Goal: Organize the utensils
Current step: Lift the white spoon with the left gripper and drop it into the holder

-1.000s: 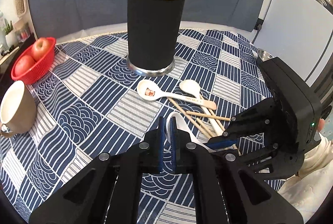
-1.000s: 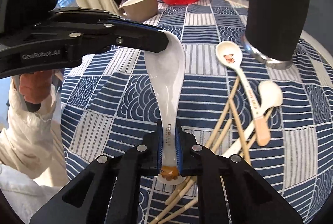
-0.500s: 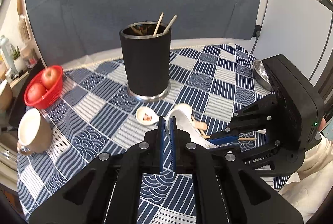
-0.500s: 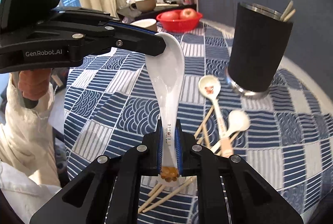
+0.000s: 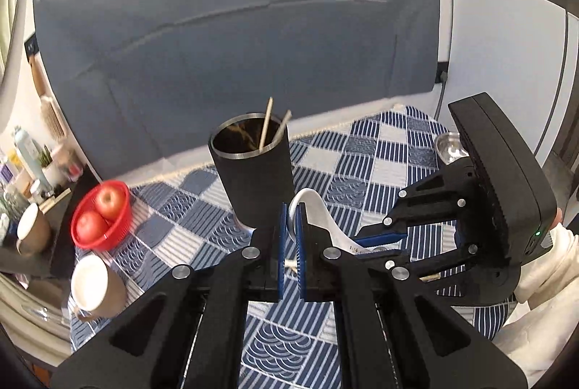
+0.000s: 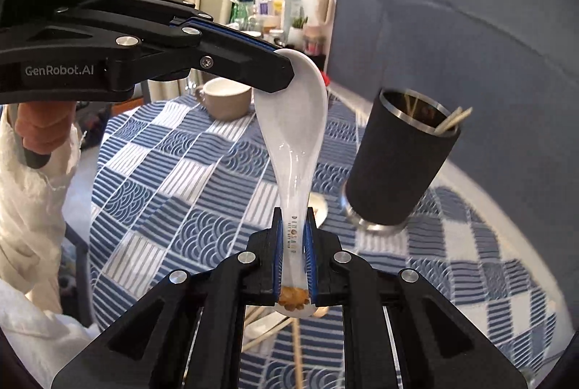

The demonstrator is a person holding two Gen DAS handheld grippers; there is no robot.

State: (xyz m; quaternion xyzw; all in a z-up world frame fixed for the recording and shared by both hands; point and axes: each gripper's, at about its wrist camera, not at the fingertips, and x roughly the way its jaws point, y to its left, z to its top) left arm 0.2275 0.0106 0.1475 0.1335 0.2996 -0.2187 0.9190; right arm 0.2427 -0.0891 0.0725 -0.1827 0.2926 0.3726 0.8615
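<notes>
Both tools hold one white spoon (image 6: 295, 139) above the table (image 6: 202, 179): the right tool (image 6: 294, 255) clamps its handle, the left tool (image 5: 292, 237) pinches the bowl's rim. The black cup (image 6: 401, 161) beside it contains chopsticks (image 5: 267, 128). Chopsticks and probably another spoon lie below, so sorting appears only partly done.

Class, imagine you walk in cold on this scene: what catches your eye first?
The white ceramic spoon, held in mid-air over the blue checked tablecloth: the right gripper clamps its handle, the left gripper pinches the bowl's rim. Next, the black utensil cup to the right, chopsticks poking out.
</notes>
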